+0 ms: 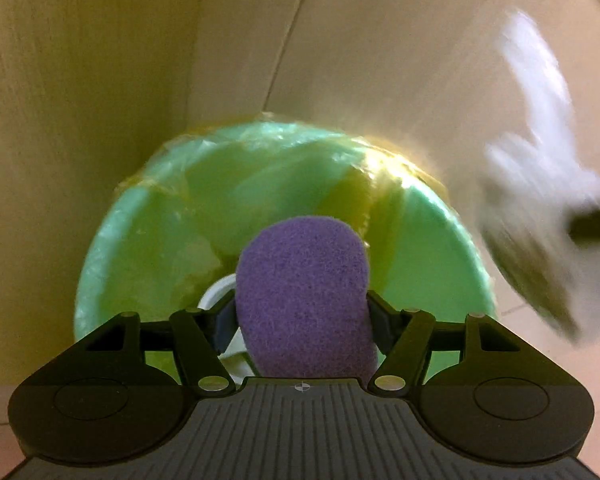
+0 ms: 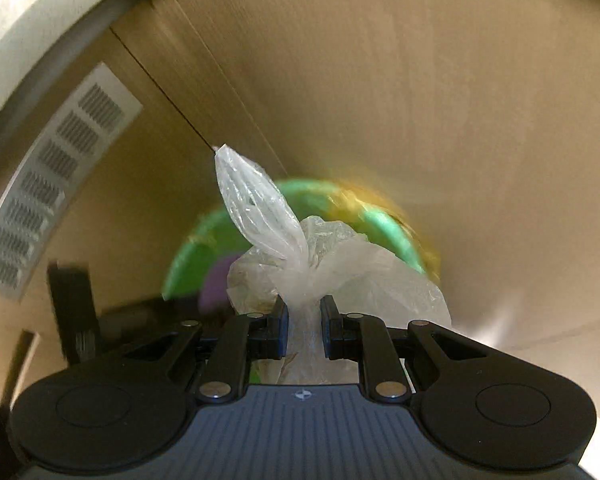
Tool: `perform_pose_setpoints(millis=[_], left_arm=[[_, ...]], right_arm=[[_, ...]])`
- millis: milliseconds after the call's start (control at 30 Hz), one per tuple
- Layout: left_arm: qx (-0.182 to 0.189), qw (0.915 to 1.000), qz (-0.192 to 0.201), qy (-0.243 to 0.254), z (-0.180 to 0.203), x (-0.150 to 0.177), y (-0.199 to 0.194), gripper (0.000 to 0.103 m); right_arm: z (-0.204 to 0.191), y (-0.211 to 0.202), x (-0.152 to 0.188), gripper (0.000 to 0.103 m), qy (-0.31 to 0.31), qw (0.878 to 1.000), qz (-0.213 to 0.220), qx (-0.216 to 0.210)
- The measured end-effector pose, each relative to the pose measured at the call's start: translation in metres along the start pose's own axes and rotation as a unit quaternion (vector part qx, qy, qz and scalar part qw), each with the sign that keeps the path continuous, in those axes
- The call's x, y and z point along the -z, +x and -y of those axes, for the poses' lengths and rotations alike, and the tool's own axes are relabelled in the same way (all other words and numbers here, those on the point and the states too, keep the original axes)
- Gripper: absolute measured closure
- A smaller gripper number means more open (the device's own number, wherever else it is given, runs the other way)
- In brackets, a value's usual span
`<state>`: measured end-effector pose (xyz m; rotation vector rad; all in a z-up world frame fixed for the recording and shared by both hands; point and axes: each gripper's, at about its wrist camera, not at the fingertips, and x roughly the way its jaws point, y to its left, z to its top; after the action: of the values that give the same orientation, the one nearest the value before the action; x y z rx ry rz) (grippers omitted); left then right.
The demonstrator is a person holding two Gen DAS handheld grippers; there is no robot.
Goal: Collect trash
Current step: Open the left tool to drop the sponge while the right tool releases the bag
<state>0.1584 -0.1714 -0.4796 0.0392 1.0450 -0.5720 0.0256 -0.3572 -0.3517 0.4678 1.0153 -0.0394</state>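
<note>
1. While our left tongs [image 1: 300, 312] clench a purple felt-like pad [image 1: 304, 292] over the green plastic-lined bin [image 1: 148, 240],
2. our right tongs [image 2: 304, 320] pinch a clear knotted plastic bag [image 2: 320, 264] above it.

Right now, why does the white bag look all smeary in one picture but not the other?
Left wrist view: the white plastic bag streaks with motion blur, while the purple sponge stays sharp. Right wrist view: the same bag looks crisp, but the green bin behind it smears.
</note>
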Motion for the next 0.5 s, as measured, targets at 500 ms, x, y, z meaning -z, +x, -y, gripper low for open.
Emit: perform_pose_setpoints(millis=[500], left_arm=[[-0.054,0.9875,0.04,0.143,0.029,-0.004,-0.001,0.032]], right_arm=[[-0.058,0.102,-0.037,0.087,-0.072,0.993,-0.083,-0.043]])
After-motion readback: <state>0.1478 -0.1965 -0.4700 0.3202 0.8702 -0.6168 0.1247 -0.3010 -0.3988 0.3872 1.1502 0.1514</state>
